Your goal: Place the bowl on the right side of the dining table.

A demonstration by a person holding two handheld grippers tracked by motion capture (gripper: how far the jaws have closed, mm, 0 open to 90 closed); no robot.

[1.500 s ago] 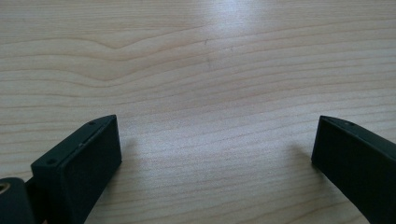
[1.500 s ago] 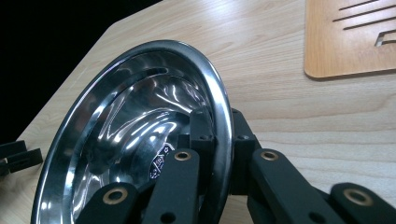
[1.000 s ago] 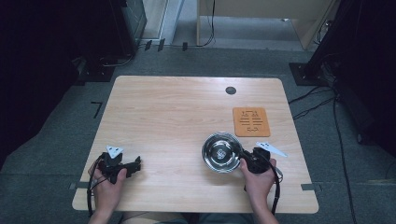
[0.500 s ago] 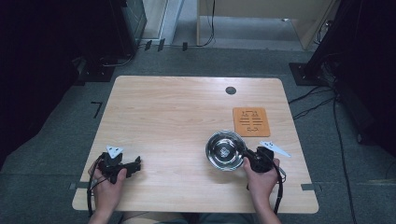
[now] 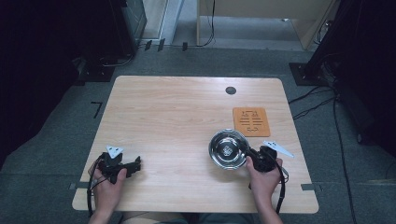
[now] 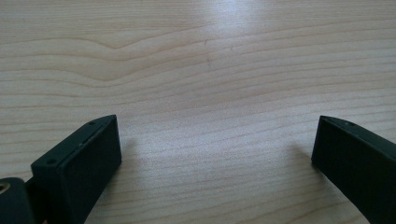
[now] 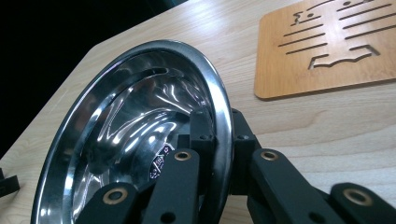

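Near trivet (image 5: 251, 121): right gripper (image 7: 219, 140) clamps steel bowl (image 5: 228, 149) rim.

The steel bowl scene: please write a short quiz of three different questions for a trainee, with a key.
1. True or false: the right gripper is shut on the rim of the steel bowl.
2. What lies between the fingers of the left gripper? A) a spoon B) bare table C) the wooden trivet
3. Fill in: in the high view, the wooden trivet lies flat just ____ the bowl, toward the far right.

Key: 1 true; 2 B; 3 beyond.
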